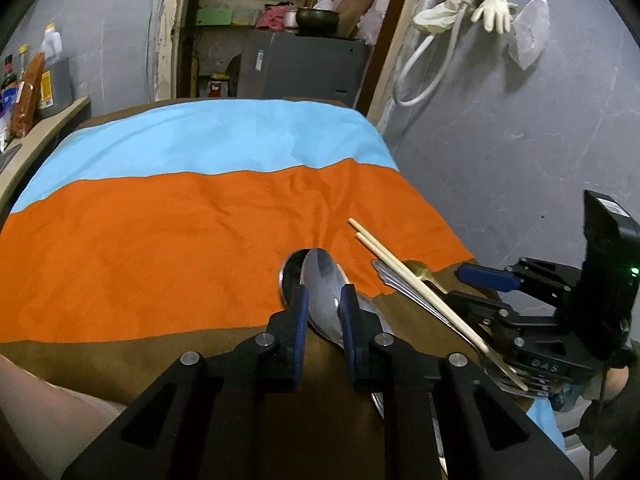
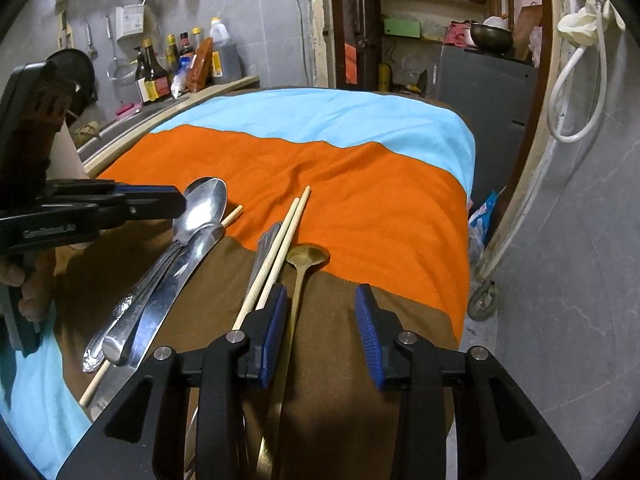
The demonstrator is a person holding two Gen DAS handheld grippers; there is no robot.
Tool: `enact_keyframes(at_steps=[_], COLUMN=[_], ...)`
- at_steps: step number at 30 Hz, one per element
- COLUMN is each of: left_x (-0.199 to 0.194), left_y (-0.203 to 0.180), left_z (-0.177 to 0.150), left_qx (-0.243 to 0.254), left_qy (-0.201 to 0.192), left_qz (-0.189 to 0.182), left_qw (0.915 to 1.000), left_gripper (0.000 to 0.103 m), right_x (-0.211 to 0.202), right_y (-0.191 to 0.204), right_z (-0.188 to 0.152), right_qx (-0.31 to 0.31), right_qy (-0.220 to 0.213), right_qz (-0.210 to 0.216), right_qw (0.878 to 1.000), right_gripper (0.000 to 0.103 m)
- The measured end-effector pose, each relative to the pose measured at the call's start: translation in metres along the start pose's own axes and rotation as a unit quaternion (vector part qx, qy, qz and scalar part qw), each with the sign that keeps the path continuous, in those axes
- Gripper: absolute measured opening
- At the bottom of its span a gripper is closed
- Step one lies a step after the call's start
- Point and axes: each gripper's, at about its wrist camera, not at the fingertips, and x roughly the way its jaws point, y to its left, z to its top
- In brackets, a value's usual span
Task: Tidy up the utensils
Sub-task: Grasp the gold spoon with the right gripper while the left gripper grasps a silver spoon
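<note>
My left gripper [image 1: 324,306] is shut on the bowl of a steel spoon [image 1: 320,280], lying on a second spoon over the brown strip of the cloth [image 1: 180,248]. The right wrist view shows those stacked spoons [image 2: 204,204] beside a table knife [image 2: 160,308], with one chopstick [image 2: 234,214] beneath. My right gripper [image 2: 322,308] is open; a brass spoon [image 2: 308,256] has its handle between the fingers, close against the left pad. A pair of chopsticks [image 2: 288,232] and grey fork handles [image 2: 266,248] lie just left of that finger.
The orange, blue and brown cloth covers the table, which drops off at the right edge [image 2: 464,240] beside a grey wall. A counter with bottles [image 2: 168,68] runs along the left. A doorway with a grey cabinet [image 2: 480,76] is behind. A person's hand [image 2: 24,280] holds the left gripper.
</note>
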Motion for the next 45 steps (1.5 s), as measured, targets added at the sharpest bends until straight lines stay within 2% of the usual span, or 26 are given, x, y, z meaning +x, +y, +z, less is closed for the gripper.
enact_keyframes(at_steps=[9,20,22,28,37,39,43,45], left_x=[0.009,0.022,0.022,0.015,0.0,-0.004,-0.012,-0.018], left_y=[0.003,0.011,0.011,0.004,-0.006,-0.009,-0.011,-0.012], left_z=[0.004,0.011,0.011,0.01,0.005,0.005,0.003,0.001], left_qx=[-0.003,-0.015,-0.015,-0.013,-0.006,-0.003,-0.004,-0.006], left_qy=[0.018,0.043,0.042,0.022,-0.012,-0.02,-0.034,-0.046], left_qz=[-0.001,-0.024,-0.021,-0.016,0.013,0.016,0.016,0.017], left_qw=[0.9998,0.9987,0.9988,0.9996,0.9998,0.9997,0.9993,0.9988], left_gripper=[0.013,0.013,0.009,0.001,0.0,0.0,0.0,0.0], right_x=[0.006,0.009,0.011,0.018,0.04,0.043,0.042,0.037], right_y=[0.002,0.001,0.001,0.007,0.008,0.008,0.014,0.014], right_z=[0.006,0.007,0.009,0.016,0.038,0.041,0.041,0.038], right_qx=[-0.008,-0.011,-0.01,-0.024,-0.05,-0.049,-0.063,-0.056], right_qy=[0.011,0.015,0.02,0.046,0.106,0.112,0.112,0.095], right_qz=[0.004,0.006,0.007,-0.005,-0.009,-0.006,-0.021,-0.022], right_qw=[1.0,1.0,1.0,0.999,0.993,0.993,0.991,0.994], right_gripper=[0.033,0.033,0.033,0.033,0.032,0.025,0.024,0.023])
